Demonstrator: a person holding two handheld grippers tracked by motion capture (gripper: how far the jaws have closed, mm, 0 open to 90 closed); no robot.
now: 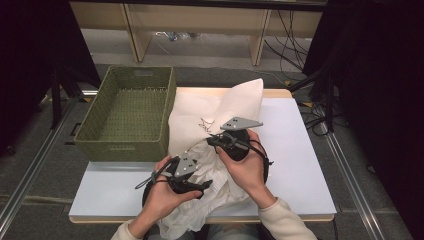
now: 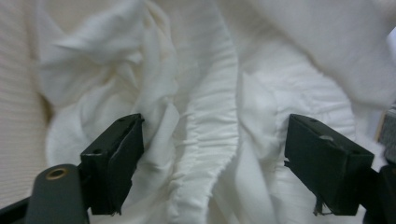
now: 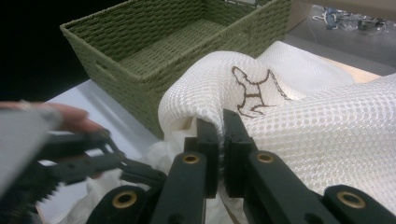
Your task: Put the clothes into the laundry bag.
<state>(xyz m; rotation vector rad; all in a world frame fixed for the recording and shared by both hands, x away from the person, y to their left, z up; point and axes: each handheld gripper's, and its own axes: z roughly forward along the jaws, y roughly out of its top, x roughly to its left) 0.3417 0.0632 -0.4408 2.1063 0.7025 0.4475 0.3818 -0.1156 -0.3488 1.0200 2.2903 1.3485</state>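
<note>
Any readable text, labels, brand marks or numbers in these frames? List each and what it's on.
No readable text in these frames.
Cream waffle-weave cloth: a brown stitched outline figure, a picture, no letters.
Green woven basket: small plates on its near wall and far wall, too small to read.
Grippers: grey plates carry screw heads, no markings.
</note>
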